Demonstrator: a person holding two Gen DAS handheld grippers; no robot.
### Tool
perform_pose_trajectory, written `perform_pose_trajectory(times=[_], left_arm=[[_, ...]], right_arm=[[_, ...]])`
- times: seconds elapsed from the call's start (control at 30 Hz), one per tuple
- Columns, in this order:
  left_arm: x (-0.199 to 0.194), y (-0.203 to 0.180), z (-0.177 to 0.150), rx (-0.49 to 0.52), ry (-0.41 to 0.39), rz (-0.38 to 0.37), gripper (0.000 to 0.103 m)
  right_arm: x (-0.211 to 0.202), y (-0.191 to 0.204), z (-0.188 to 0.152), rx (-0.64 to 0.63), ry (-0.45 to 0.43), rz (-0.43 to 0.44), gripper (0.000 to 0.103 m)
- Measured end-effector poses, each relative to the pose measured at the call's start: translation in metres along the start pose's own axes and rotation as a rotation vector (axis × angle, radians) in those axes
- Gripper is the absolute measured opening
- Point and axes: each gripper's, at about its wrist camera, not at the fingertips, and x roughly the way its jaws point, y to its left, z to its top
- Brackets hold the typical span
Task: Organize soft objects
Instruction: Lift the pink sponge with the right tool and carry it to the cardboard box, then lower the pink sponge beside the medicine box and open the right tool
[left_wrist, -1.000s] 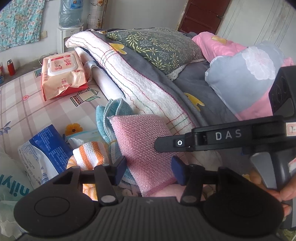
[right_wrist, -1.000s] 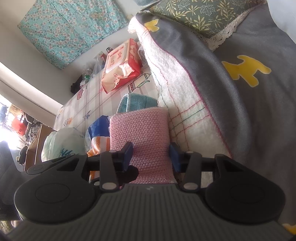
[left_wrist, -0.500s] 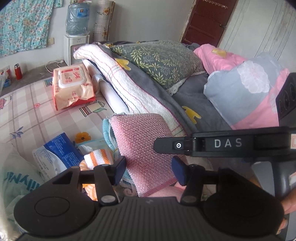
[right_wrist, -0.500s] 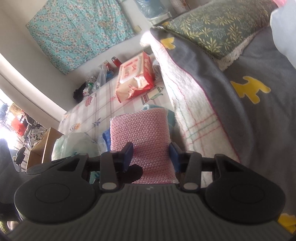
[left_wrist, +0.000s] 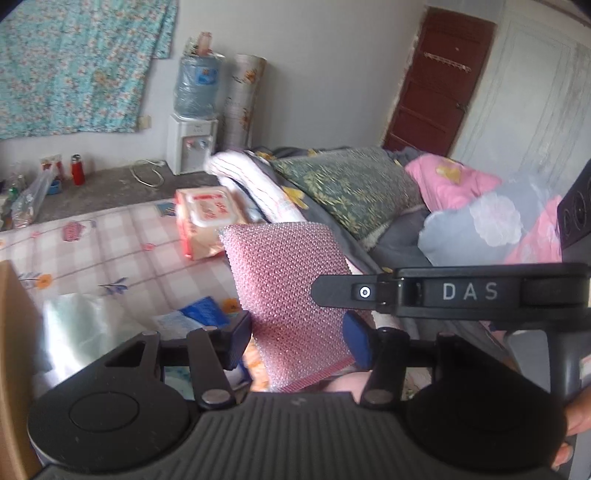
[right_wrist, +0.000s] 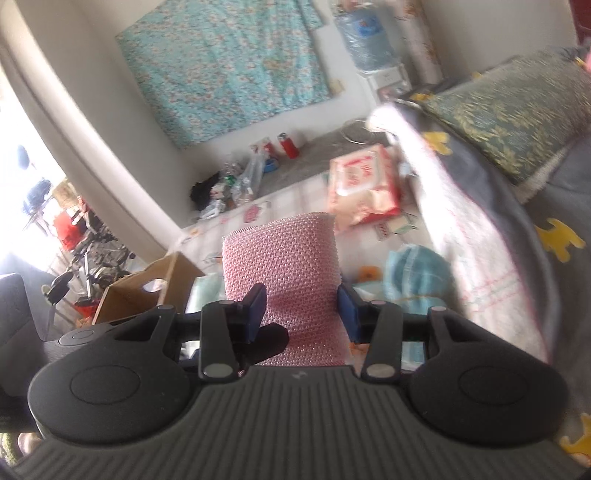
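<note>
I see one bed (left_wrist: 122, 243) with one wet-wipes pack (left_wrist: 205, 218) lying on it. One pink cloth (right_wrist: 284, 266) sits lifted above the bed, clamped between my right gripper (right_wrist: 301, 310) fingers; my left gripper (left_wrist: 297, 338) stands apart around that cloth's lower edge.

I see a pink cloth (right_wrist: 282, 266) with a bumpy honeycomb knit, and my right tool (right_wrist: 302, 310) has blue pads on black arms. The bed sheet (left_wrist: 122, 240) is pale pink plaid with small flowers. The wipes pack (right_wrist: 360, 184) is red and white, the pillow (left_wrist: 351, 184) dark green with yellow leaves, and the wall hanging (right_wrist: 225, 62) turquoise floral.
</note>
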Motion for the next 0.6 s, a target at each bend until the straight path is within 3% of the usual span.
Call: perform_pose_trajectory(times=[0.2, 0.33, 0.47, 0.6], left_arm=[[-0.061, 0.063, -0.004, -0.081, -0.062, 0.138, 0.055], [-0.104, 0.118, -0.014, -0.16, -0.106, 0.272, 0.056], [-0.136, 0.179, -0.03, -0.276, -0.111, 0.379, 0.056], [-0.148, 0.235, -0.045, -0.372, -0.077, 0.443, 0.056]], right_arm=[[0.033, 0.093, 0.001, -0.107, 0.035, 0.124, 0.043], [0.071, 0.168, -0.006, -0.172, 0.099, 0.232, 0.043], [0.117, 0.237, -0.017, -0.216, 0.186, 0.322, 0.043], [0.168, 0.29, -0.03, -0.235, 0.279, 0.355, 0.043]])
